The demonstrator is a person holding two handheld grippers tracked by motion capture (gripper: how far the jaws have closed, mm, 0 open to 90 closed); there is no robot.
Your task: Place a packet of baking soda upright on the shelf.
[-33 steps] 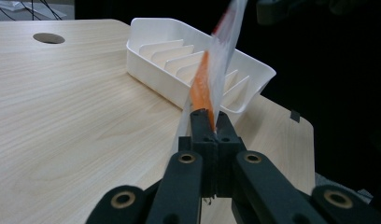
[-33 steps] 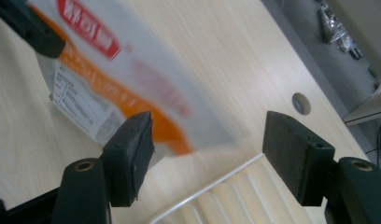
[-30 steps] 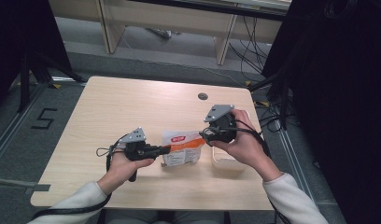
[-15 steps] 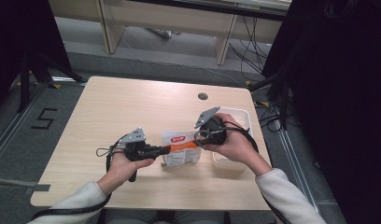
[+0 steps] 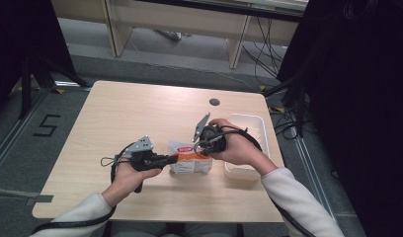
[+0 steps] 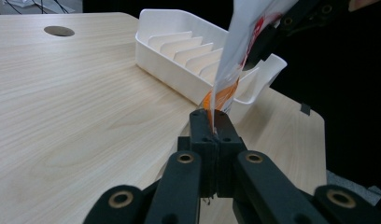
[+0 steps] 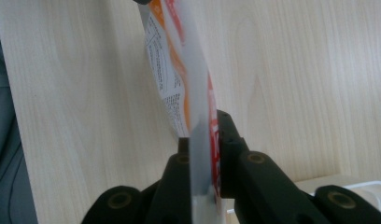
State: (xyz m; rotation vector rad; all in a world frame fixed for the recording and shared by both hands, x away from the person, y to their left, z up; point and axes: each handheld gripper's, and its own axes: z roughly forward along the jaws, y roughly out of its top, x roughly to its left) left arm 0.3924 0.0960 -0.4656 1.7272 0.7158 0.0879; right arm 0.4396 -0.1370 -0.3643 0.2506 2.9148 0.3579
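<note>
Pouch (image 7: 179, 79) print unreadable (blurred, maybe ingredients); top cropped.

We find a packet held between two tongs over the near middle of the worktop.

On the pale wooden worktop (image 5: 140, 113) the white-and-orange printed plastic packet (image 5: 189, 157) sits centre-front, with our left tongs (image 5: 174, 158) clamped on its left edge and our right tongs (image 5: 203, 146) clamped on its upper right edge. Just right of the packet, by the worktop's right edge, lies the white ribbed plastic tray (image 5: 251, 128), partly under our right hand (image 5: 234, 145). Behind the packet, near the far edge, is the round cable hole (image 5: 214, 101). Our left hand (image 5: 133, 173) is at front left.
</note>
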